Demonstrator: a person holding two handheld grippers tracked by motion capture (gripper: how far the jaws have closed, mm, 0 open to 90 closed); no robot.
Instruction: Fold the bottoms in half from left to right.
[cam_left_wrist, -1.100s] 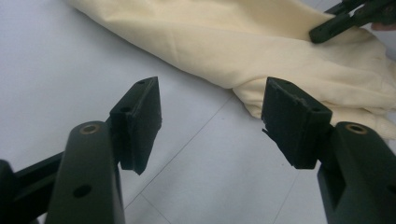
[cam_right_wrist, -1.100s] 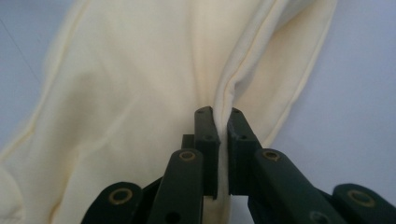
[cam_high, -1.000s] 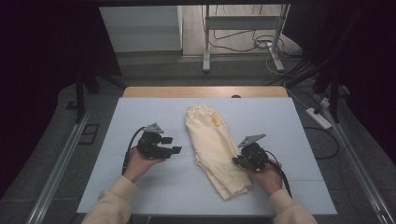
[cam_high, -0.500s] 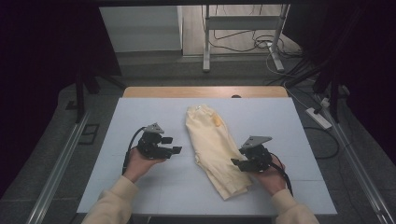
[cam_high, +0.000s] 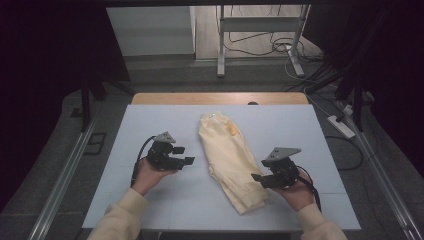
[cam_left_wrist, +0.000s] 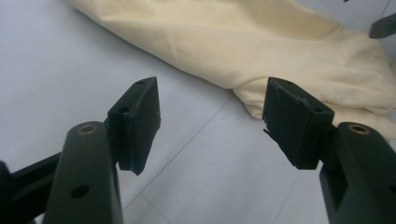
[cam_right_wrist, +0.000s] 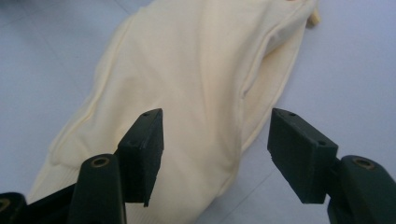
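**Both grippers free beside the folded garment**

On the left, the left gripper (cam_high: 183, 155) hovers over the bare table (cam_high: 150, 125), its 2 jaws spread with nothing between them, just left of the garment (cam_high: 231, 157). The cream garment lies folded in a long strip at the table's middle, running from far left to near right, with a small orange tag (cam_high: 233, 131) near its far end. On the right, the right gripper (cam_high: 259, 178) sits at the garment's near right edge; its jaws have just been opening and now stand apart, released, above the cloth without pressing it.

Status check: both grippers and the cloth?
Left gripper open, off the yellow garment. Right gripper jaws just opened, nothing between them. Nothing in the way.
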